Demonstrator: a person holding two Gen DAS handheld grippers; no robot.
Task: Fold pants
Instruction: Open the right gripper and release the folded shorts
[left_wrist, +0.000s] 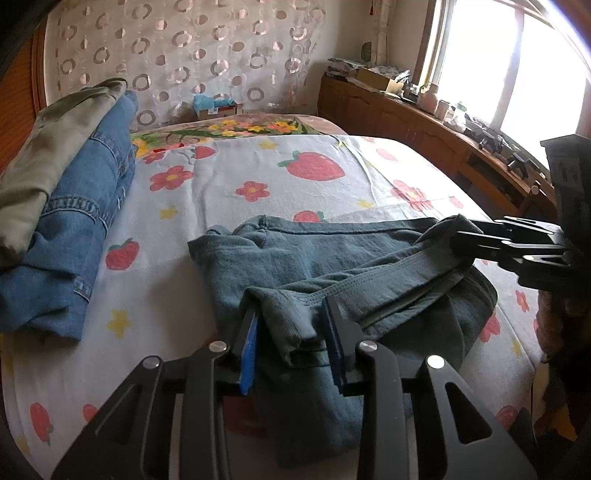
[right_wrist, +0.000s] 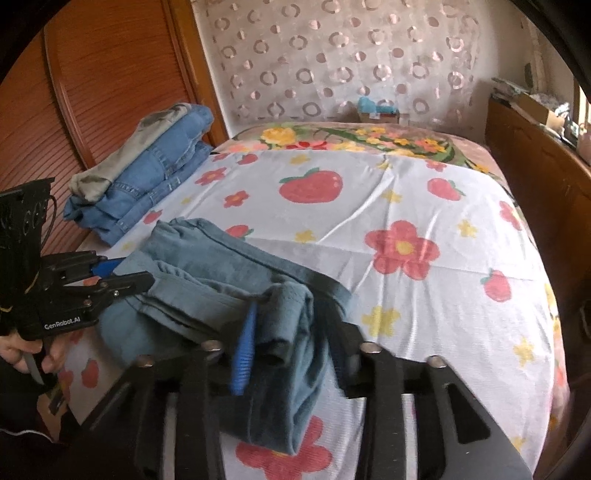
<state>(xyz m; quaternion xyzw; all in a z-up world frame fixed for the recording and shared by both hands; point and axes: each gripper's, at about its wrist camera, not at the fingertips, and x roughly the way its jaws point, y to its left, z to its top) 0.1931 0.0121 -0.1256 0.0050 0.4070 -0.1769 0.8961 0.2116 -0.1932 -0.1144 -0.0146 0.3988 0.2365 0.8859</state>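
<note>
Grey-blue pants (left_wrist: 295, 258) lie folded on the strawberry-print bedsheet (left_wrist: 229, 166); they also show in the right wrist view (right_wrist: 236, 273). My left gripper (left_wrist: 291, 325) is shut on one end of the near edge of the pants, cloth bunched between its blue pads (left_wrist: 249, 354). My right gripper (right_wrist: 291, 325) is shut on the other end of that edge. In the left wrist view the right gripper (left_wrist: 458, 240) comes in from the right, clamped on the cloth. In the right wrist view the left gripper (right_wrist: 125, 275) comes in from the left.
A stack of folded blue jeans (left_wrist: 85, 206) with an olive garment (left_wrist: 44, 155) on top lies at the bed's left edge. A wooden cabinet (left_wrist: 424, 125) with clutter runs along the right under the window. A patterned curtain (left_wrist: 184, 55) hangs behind the bed.
</note>
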